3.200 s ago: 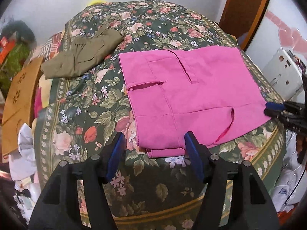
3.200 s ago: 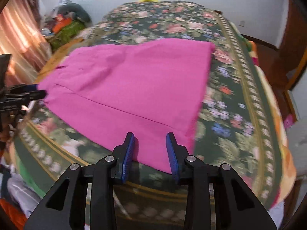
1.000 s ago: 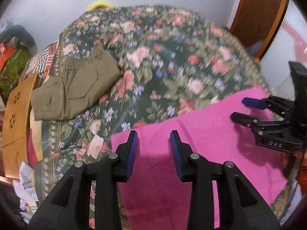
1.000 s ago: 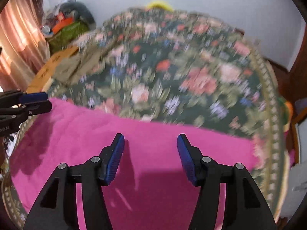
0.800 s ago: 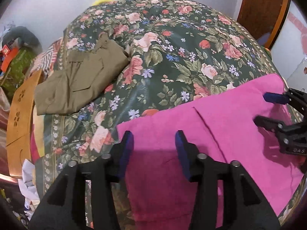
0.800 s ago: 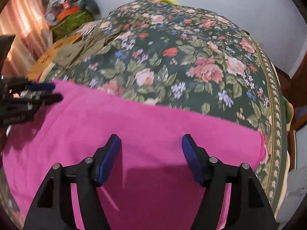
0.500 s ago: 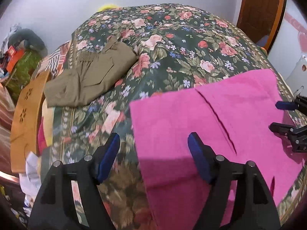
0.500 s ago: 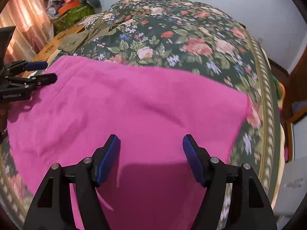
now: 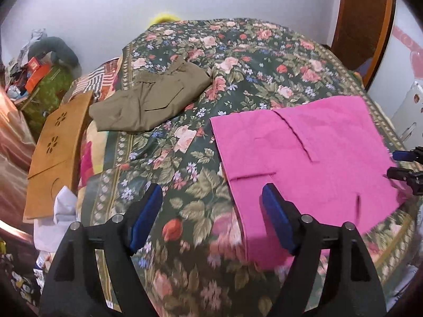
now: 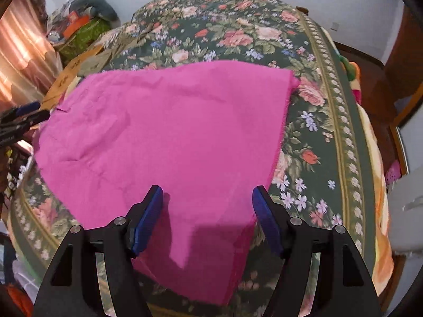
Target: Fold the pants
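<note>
Left wrist view
Left claw (image 9: 211, 203): seen spread wide and released, nothing held between its blue pads; it is raised over the floral bedspread (image 9: 246, 60).
Pink pants (image 9: 304, 158): laid flat on the bed ahead and to the right of the left claw; the near left edge is seen just beside the right pad, which overlaps the cloth in the frame, though contact cannot be told.
Olive pants (image 9: 150, 105): seen folded, well ahead and to the left of the claw, apart from the pink pants.
Wooden board (image 9: 58, 148): placed at the bed's left edge, far left of the claw.
Right claw (image 9: 401, 163): seen at the pink cloth's far right edge, its two tips parted.

Right wrist view
Right claw (image 10: 207, 208): seen opened wide, nothing gripped.
Pink pants (image 10: 171, 137): spread directly ahead of and beneath the claw, the near corner draped over the bed's edge between the pads.
Left claw (image 10: 23, 116): seen at the far left, just beside the cloth's left edge, tips parted.
</note>
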`<state>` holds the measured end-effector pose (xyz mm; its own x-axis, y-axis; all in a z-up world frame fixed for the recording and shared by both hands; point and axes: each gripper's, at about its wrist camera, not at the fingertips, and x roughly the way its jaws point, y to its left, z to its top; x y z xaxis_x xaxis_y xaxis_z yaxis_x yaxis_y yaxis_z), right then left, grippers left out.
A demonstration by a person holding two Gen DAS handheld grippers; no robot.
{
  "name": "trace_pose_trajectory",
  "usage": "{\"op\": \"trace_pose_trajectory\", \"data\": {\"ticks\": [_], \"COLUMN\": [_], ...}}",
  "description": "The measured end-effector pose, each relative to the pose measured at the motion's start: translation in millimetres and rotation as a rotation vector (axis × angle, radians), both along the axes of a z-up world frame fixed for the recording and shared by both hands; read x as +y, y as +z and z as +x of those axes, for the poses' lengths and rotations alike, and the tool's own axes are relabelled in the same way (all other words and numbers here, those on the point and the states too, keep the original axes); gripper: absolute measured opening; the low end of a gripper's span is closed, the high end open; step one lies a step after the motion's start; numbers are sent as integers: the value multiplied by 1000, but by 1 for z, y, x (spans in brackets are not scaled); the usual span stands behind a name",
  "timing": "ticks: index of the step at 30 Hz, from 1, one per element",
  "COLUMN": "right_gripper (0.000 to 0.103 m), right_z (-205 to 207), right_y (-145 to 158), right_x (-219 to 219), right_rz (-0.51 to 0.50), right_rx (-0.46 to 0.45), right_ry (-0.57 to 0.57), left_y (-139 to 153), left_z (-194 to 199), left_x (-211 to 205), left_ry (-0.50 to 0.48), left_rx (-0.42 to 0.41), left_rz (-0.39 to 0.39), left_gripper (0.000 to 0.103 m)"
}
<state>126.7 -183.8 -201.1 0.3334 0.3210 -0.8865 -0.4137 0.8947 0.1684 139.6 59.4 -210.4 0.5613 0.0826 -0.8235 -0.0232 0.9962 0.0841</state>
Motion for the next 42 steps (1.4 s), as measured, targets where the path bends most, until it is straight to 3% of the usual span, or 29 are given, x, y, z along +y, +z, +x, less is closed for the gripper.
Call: {"op": "trace_pose_trajectory", "data": {"ticks": [4,6,9,13,16,23,25,32,34,36,39,42], "right_gripper": [67,67,67,67,67,67,67,68,68,68,68,67], "right_z": [-9,-14,-23,-28,-26,-19,-21,-25,-25,-26,-25,-25], "right_y": [22,34,44,40,28,-11,-14,-15,-15,-15,-15,-13], "right_x": [3,9,25,43,52,54,53,54,53,52,52,52], "right_rz": [36,58,87,107,125,138,141,119,128,135,138,143], "right_rx": [-59,-100,-147,-162,-140,-25,-35,-54,-54,-54,-52,-46], "right_ry": [-10,2,37,73,77,55,73,114,115,116,114,106], "left_y": [9,3,-10,-19,-25,-30,-31,-36,-36,-36,-34,-27], "left_z": [-19,-28,-37,-48,-49,-38,-30,-1,7,16,19,17], "left_x": [7,9,5,-8,-18,-40,-42,-24,-20,-21,-22,-24], "left_ry": [48,75,89,70,27,22,20,66,96,120,121,112], "left_rx": [5,43,98,140,175,170,169,188,185,185,171,124], "left_rz": [-89,-188,-263,-311,-427,-409,-427,-592,-583,-505,-451,-383], "left_gripper": [86,87,87,87,87,87,87,87,74,45,30,26]}}
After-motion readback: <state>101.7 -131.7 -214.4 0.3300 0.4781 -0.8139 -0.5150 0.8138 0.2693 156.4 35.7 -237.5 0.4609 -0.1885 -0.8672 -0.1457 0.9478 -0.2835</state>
